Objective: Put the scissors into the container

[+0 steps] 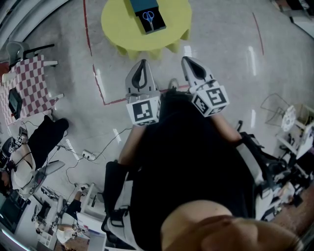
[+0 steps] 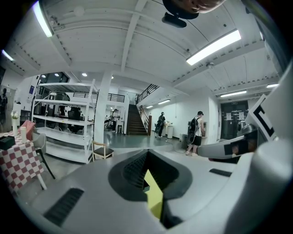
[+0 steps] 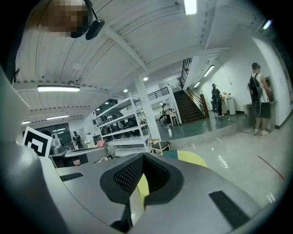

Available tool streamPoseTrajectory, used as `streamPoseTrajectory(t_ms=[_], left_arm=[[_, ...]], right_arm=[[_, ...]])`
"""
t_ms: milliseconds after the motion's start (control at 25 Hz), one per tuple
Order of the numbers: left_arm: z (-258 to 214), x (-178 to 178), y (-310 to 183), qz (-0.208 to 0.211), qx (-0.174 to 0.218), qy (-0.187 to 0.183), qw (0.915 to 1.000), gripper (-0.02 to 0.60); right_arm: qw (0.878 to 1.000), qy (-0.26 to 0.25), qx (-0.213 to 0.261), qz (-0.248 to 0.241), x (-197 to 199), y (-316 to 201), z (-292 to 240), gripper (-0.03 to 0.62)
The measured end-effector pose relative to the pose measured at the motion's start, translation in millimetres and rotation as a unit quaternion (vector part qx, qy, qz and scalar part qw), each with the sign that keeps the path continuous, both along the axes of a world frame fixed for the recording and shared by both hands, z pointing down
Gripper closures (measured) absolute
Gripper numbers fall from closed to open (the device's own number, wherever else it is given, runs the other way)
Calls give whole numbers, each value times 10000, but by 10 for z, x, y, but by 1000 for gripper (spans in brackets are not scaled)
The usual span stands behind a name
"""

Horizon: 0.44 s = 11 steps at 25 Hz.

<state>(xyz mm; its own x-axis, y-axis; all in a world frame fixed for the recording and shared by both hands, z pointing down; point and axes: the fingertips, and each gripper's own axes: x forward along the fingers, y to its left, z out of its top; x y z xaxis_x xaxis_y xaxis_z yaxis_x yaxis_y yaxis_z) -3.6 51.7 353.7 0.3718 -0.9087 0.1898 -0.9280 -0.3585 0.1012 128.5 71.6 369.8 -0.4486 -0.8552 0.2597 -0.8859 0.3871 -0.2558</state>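
Observation:
Blue-handled scissors lie on a black tray on the round yellow table at the top of the head view. A teal container touches the tray's far end. My left gripper and right gripper are held in the air short of the table, pointing toward it, both shut with nothing in them. In the left gripper view the left gripper shows only a sliver of yellow table through its jaws. In the right gripper view the right gripper is shut, with the table beyond it.
A table with a red checkered cloth stands at the left. Red tape lines and cables cross the floor. A wire basket sits at the right. White shelving and distant people are in the hall.

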Motion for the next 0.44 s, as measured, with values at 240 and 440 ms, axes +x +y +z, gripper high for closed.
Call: streamPoseTrajectory(t_ms=[240,440], left_arm=[[-25,73,60,19,-8,3,10000,583],[-11,150,78,43,1,-13,10000,583]], right_arm=[[10000,-10,-36,-16,50,65,-7,595],[10000,-16,-50,-22,111,82,11,595]])
